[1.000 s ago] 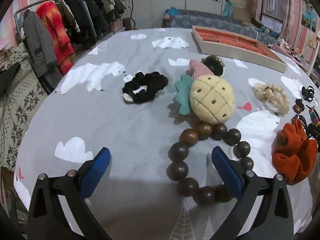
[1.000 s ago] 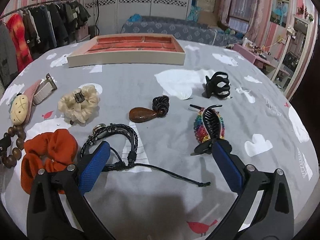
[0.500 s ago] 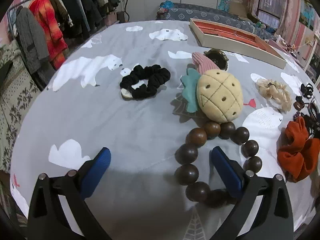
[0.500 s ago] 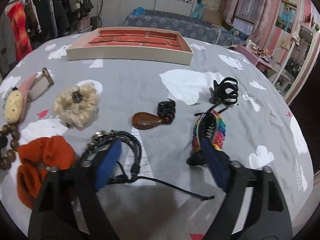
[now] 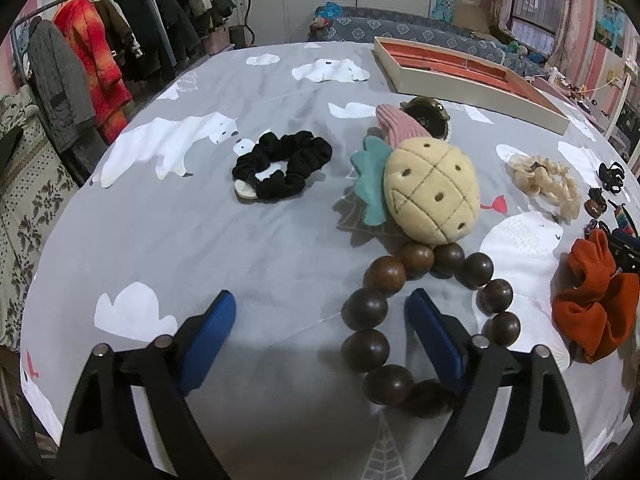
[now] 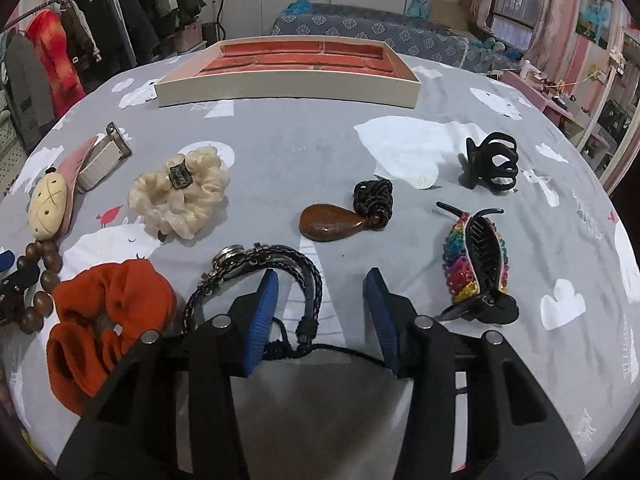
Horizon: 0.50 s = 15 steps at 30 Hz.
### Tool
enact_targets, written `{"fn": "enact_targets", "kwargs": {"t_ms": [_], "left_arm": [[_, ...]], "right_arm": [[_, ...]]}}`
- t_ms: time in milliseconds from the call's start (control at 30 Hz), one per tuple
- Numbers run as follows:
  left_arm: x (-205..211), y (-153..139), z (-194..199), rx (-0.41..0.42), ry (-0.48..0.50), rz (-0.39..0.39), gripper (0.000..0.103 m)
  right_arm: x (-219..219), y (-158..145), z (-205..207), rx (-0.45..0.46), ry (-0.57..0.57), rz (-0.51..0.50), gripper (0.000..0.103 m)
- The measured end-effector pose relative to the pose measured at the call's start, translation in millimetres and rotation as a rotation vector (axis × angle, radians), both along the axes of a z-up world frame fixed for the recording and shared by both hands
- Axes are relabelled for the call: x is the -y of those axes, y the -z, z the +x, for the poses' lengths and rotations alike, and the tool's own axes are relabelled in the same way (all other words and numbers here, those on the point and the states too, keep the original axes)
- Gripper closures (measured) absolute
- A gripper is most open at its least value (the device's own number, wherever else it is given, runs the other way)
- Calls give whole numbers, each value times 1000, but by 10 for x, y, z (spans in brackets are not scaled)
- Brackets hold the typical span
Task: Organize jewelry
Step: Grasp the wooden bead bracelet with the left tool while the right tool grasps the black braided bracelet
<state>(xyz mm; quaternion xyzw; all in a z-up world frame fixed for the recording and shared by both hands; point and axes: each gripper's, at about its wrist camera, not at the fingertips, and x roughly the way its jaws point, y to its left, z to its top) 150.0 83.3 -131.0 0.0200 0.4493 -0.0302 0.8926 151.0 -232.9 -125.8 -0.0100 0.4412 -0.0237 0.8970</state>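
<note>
Over at the far side of the counter (image 6: 320, 152) sits the cream tray (image 6: 288, 92), its orange-lined compartments showing nothing inside from here; every piece lies loose on the grey cloth. The left hand-held gripper (image 5: 320, 320) is closing, its right pad inside the ring of the wooden bead bracelet (image 5: 368, 312) and the near-left beads between the jaws, not yet pinched. The pineapple plush clip (image 5: 432, 192) touches the beads' far end, black scrunchie (image 5: 284, 168) to its left. The right hand-held gripper (image 6: 322, 300) is closing too, one side of the braided leather bracelet (image 6: 308, 280) between the pads, untouched for now. Orange scrunchie (image 6: 108, 312) left of it, rainbow claw clip (image 6: 476, 260) right
</note>
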Motion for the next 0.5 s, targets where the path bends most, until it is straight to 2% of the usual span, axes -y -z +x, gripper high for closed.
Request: {"fn": "enact_targets", "kwargs": {"t_ms": [100,167,300,367,433,500], "left_arm": [[8,-1,4,5,1,-15,27],[19,-6,9,9,4,-23,31],[85,-24,-25,20,33,-26,48],[105,-24,-42,25,35,-29,50],[103,-25,-42,26,35,-38,53],[95,-28,-39,27,32,-49,60]], "right_arm": [[16,5,25,6,4,16,63],[17,12,40,12,-3,27,73],[19,16,41,19,-20,42,83],[46,10,47,20,-29,56,92],[74,1,54,22,-38,59,94],[93,0,58,22,-50,69,95]]}}
